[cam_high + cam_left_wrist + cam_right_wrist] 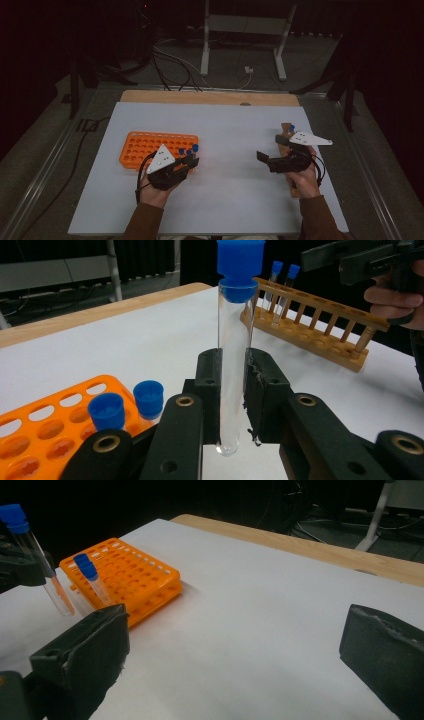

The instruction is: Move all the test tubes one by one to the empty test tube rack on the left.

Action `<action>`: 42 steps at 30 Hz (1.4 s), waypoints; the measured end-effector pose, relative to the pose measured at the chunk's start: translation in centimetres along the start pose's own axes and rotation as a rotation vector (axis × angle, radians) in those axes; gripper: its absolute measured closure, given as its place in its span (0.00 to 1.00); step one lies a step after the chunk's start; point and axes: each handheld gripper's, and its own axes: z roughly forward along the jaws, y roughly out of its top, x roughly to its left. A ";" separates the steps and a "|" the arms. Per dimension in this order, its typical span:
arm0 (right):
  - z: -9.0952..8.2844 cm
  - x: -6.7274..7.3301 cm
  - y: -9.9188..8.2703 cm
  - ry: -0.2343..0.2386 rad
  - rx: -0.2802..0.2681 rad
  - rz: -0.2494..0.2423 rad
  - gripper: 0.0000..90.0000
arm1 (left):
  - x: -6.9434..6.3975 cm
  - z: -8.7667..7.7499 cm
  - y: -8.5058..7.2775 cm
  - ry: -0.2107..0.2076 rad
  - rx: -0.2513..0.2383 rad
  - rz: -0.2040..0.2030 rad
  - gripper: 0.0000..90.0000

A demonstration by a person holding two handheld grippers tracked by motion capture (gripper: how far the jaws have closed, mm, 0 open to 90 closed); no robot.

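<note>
Left gripper [232, 390] jaws clamped mid-barrel on light, slick, breakable test tube [234, 355] beside orange rack [45, 425]; right gripper [235, 650] jaws wide, empty.

No lettering, label, brand, number or sign can be read anywhere on the table or the equipment shown here.

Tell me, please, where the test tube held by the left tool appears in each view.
High view: the held test tube is left of centre, at the left tool, beside the orange rack.
Left gripper view: centre, upright between the jaws.
Right gripper view: far left edge, tilted.
Shared landmark: the orange rack.
</note>
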 end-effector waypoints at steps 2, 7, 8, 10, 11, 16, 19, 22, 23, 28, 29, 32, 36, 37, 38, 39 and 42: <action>0.0 0.0 0.0 0.000 0.000 0.001 0.00 | 0.1 -0.2 0.0 0.002 -0.002 0.002 0.87; -0.1 0.0 0.0 -0.001 -0.003 0.001 0.00 | 0.6 -0.9 0.1 0.016 -0.010 0.001 0.87; -0.1 0.0 0.0 -0.001 -0.003 0.001 0.00 | 0.7 -1.1 0.1 0.020 -0.013 -0.003 0.87; -0.2 -0.1 0.0 -0.001 -0.003 0.002 0.00 | 1.0 -1.4 0.1 0.029 -0.021 -0.004 0.87; -0.2 -0.1 0.0 -0.001 -0.003 0.002 0.00 | 1.1 -1.7 0.2 0.033 -0.022 -0.006 0.87; -0.2 -0.1 0.0 -0.002 -0.002 0.002 0.00 | 1.8 -2.4 0.1 0.058 -0.033 -0.017 0.87; -0.1 -0.1 0.0 -0.001 -0.003 0.000 0.00 | 2.3 -2.7 0.0 0.082 -0.037 -0.022 0.87; -0.2 -0.1 0.0 -0.001 -0.004 0.000 0.00 | 2.7 -2.7 -0.3 0.118 -0.033 -0.031 0.87; -0.2 -0.1 0.0 -0.001 -0.004 0.000 0.00 | 2.9 -2.7 -0.4 0.133 -0.030 -0.034 0.87; -0.1 0.0 0.0 0.001 -0.006 -0.001 0.00 | 3.7 -2.6 -0.9 0.193 -0.022 -0.054 0.87; -0.1 0.0 0.0 0.002 -0.006 -0.002 0.00 | 3.8 -2.4 -1.0 0.206 -0.017 -0.055 0.87; -0.1 0.0 0.0 0.002 -0.005 -0.003 0.00 | 4.2 -2.0 -1.5 0.217 -0.009 -0.063 0.87; -0.1 0.0 0.0 0.003 -0.006 -0.002 0.00 | 4.6 -1.3 -2.0 0.225 0.002 -0.066 0.87; -0.1 0.0 0.0 0.003 -0.006 -0.002 0.00 | 4.7 -1.2 -2.2 0.229 0.006 -0.065 0.87; -0.1 0.0 0.0 0.004 -0.006 -0.003 0.00 | 4.7 -1.0 -2.3 0.235 0.013 -0.065 0.87; -0.1 0.0 0.0 0.005 -0.006 -0.003 0.00 | 4.9 -0.9 -2.4 0.236 0.019 -0.064 0.87; -0.1 0.0 0.0 0.006 -0.005 -0.004 0.00 | 5.2 -0.6 -2.7 0.243 0.032 -0.067 0.87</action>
